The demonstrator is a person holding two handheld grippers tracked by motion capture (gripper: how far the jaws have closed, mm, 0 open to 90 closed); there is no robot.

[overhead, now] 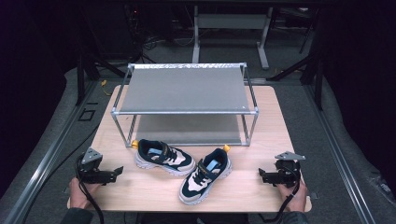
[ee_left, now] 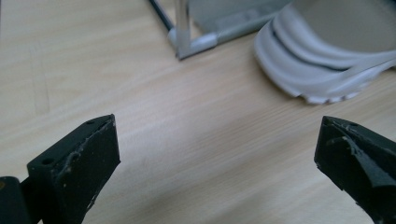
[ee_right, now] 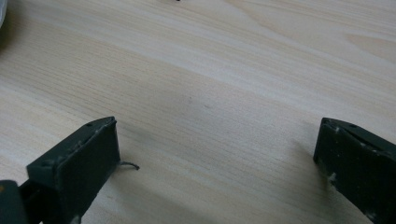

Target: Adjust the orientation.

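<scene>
High view shows both shoes, the left shoe (overhead: 164, 157) and right shoe (overhead: 206, 176), lying before the rack (overhead: 184, 88) between our wide-open, empty left gripper (overhead: 119, 171) and right gripper (overhead: 260, 174). We should likely approach each shoe low and grip its heel collar squarely.

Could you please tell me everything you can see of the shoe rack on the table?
The shoe rack is a two-tier frame of silvery metal tubes with grey sheets, seemingly fabric, stretched as shelves. It stands upright at the far middle of the wooden table. Both shelves look bare. Two sneakers lie before it; the left sneaker lies close to its front left leg.
</scene>
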